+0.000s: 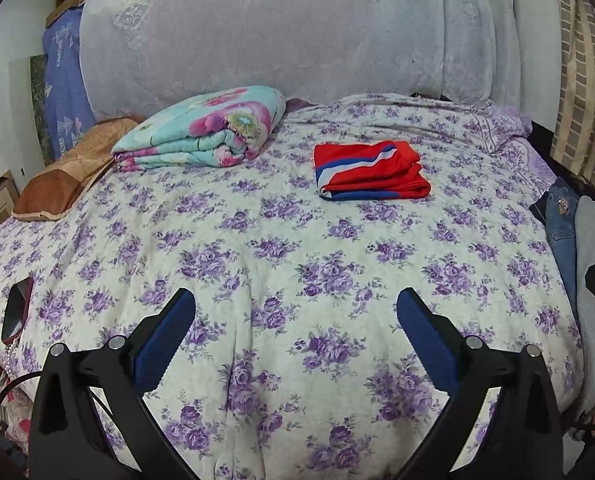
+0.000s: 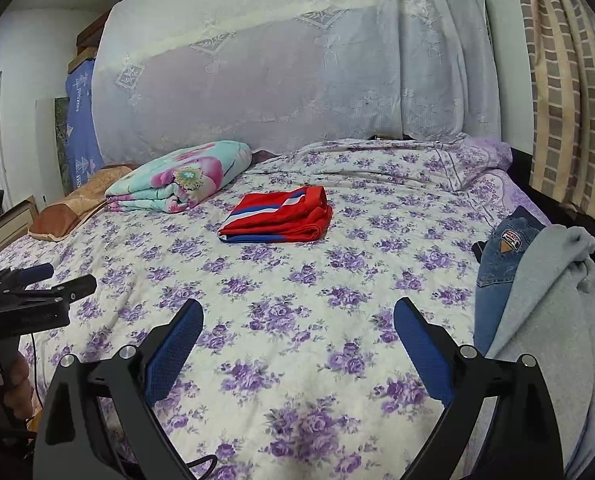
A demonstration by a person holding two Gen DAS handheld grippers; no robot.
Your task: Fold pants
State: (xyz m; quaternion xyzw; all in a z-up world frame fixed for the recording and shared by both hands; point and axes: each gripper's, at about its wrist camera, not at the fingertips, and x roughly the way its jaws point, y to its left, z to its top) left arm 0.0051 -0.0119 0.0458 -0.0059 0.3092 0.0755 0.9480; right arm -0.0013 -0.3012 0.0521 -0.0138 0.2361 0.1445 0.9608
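Observation:
Red pants with blue and white stripes (image 1: 371, 171) lie folded on the bed with the purple flowered cover (image 1: 257, 240), toward the far middle; they also show in the right wrist view (image 2: 281, 216). Blue jeans (image 2: 501, 264) and a grey garment (image 2: 553, 320) are piled at the bed's right edge; both show in the left wrist view, jeans (image 1: 559, 224) and grey garment (image 1: 591, 240). My left gripper (image 1: 295, 300) is open and empty over the near bed. My right gripper (image 2: 297, 312) is open and empty, left of the pile. The left gripper also shows in the right wrist view (image 2: 63, 278).
A folded teal and pink flowered quilt (image 1: 205, 128) and a brown pillow (image 1: 69, 176) lie at the far left. A cloth-draped headboard (image 1: 277, 40) stands behind. A dark-framed mirror (image 1: 15, 312) lies at the left edge. A checked curtain (image 2: 565, 80) hangs at right.

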